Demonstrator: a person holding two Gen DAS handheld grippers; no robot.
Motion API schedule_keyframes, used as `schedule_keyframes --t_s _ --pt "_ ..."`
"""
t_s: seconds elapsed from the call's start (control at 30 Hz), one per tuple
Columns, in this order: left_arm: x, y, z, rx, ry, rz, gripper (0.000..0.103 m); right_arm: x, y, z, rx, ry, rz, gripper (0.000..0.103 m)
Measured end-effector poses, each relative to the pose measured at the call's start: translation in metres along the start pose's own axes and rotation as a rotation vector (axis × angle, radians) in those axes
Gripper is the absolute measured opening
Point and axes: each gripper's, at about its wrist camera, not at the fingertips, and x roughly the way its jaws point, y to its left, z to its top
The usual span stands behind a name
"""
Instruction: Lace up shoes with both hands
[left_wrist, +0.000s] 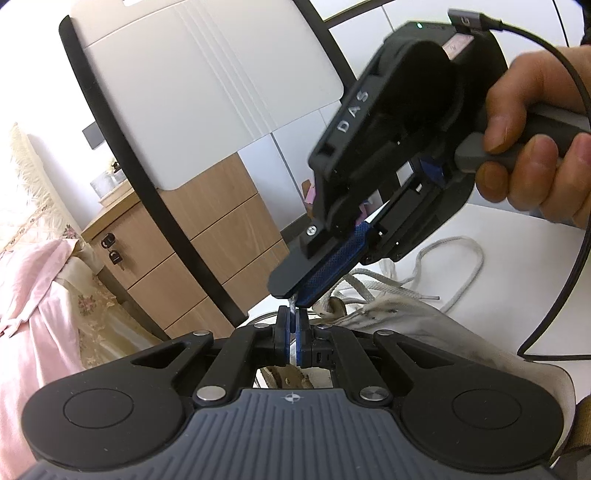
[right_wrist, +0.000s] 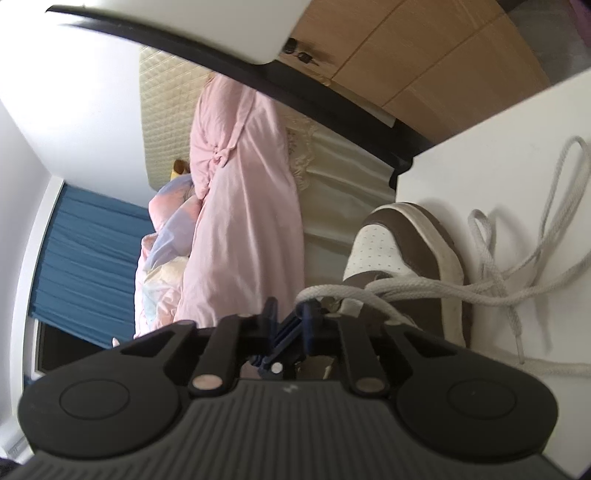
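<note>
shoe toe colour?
Low-top sneaker's toe: white perforated panel, brown trim. Clearest in right wrist view.

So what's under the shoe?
The shoe sits on a white table, with loose laces lying on the table beside it. The shoe's sole covers the patch right underneath, so anything there can't be seen.

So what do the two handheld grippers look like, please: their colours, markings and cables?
Both are black plastic with blue textured pads on the jaws. The left gripper has a grey ribbed body, silver pivot bolts and a small compass-like mark. The right gripper carries raised letters "DAS", a green light, a grey handle and a black cable plugged in at the top. No sleeve is visible.
</note>
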Motion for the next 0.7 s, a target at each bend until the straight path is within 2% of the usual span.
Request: schedule_keyframes --t_s 0.07,0.3,0.33,0.43,0.53,0.7 --pt "0.000 0.000 0.000 0.001 0.001 -0.001 0.003 0.001 -0.003 0.000 0.014 -0.003 0.003 0.008" --pt "0.002 0.000 -0.001 0.013 0.010 -0.003 0.003 0.005 -0.006 0.000 0.014 -0.014 -0.008 0.007" --pt "0.003 0.000 -0.001 0.011 0.012 -0.003 0.003 0.005 -0.005 -0.001 0.008 -0.013 -0.014 0.003" --pt "0.003 0.000 -0.001 0.013 0.015 0.010 0.005 0.005 -0.004 -0.001 -0.010 -0.021 -0.027 0.003" --pt "0.008 -0.003 -0.003 0.039 0.055 0.034 0.005 0.004 -0.007 0.001 -0.001 -0.044 -0.046 0.003" --pt "0.013 0.000 -0.004 0.023 0.079 -0.022 0.005 0.006 -0.016 0.003 0.037 -0.064 -0.075 0.003"
